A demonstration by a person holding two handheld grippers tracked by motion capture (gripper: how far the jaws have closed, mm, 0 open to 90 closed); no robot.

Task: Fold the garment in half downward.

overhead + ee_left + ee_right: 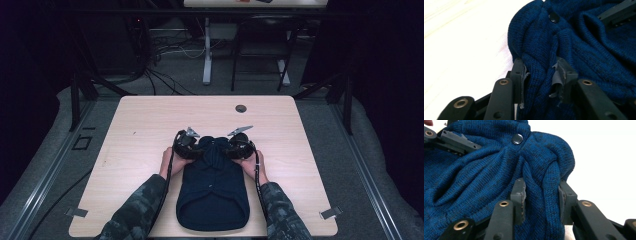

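A dark blue knitted garment (212,192) lies on the light wooden table (150,125), its bottom near the front edge and its top bunched up between my hands. My left gripper (194,149) pinches the left side of that bunched top; its pads press a thick fold of knit (540,77). My right gripper (234,149) grips the right side the same way, shut on a fold (542,197). A dark snap button (554,17) (517,138) sits on the fabric between the grippers. Each gripper view shows the other gripper's jaw across the cloth.
A round cable hole (241,108) sits in the table's far middle. Bare tabletop spreads left, right and behind the garment. Beyond the far edge stand a desk leg (207,55), a dark chair frame (260,50) and floor cables. Metal brackets mark the front corners.
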